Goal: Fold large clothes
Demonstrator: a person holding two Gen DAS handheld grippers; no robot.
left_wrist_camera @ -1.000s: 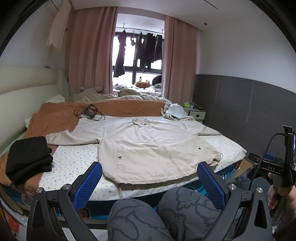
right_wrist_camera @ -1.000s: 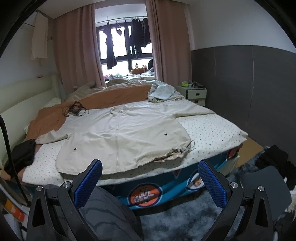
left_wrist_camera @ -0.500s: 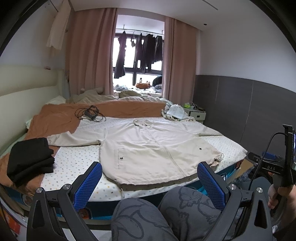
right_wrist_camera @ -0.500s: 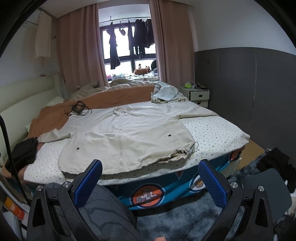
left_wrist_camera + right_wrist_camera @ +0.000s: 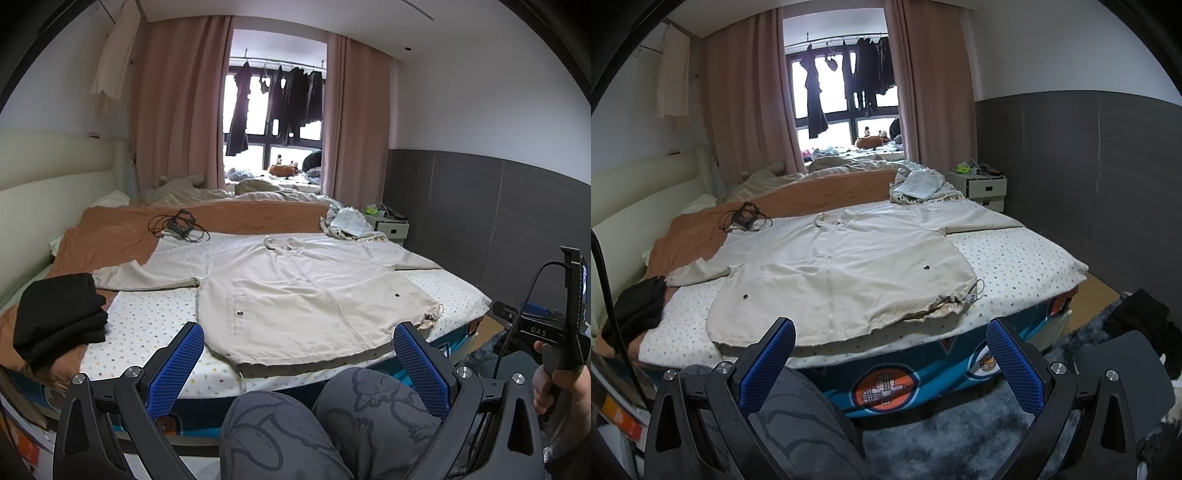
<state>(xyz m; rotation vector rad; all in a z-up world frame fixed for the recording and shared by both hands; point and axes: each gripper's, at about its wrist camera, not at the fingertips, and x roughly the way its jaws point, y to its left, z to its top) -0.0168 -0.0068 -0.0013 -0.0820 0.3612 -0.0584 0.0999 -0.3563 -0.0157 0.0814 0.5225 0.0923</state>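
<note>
On the bed (image 5: 147, 325) in front of me, the beige jacket (image 5: 295, 295) lies spread flat, front side up, collar toward the far end and hem along the near edge of the dotted sheet. Its two sleeves reach out to either side; one of them runs onto the orange blanket (image 5: 110, 236), the other toward the bedside cabinet (image 5: 982, 188). A snap shows on each front panel, and the drawstring at the hem corner is bunched and slightly rumpled on the side nearer my right gripper.

My left gripper (image 5: 299, 365) is held back from the bed, its blue-padded fingers (image 5: 173, 373) spread wide with nothing between them; below it I see my knees in grey patterned trousers (image 5: 332, 424). My right gripper (image 5: 890, 363) is likewise wide apart and empty, hanging above the grey rug (image 5: 960, 435) short of the mattress edge. From the left wrist view my right hand (image 5: 561, 380) shows at the frame's edge, wrapped around the handle of the other tool.

A folded black garment (image 5: 59, 321) sits on the bed well apart from the jacket, at its left-sleeve side. A tangle of black cable (image 5: 177, 227) rests on the blanket just beyond the jacket's shoulder, and a crumpled pale cloth (image 5: 919, 184) lies near the far corner.
</note>
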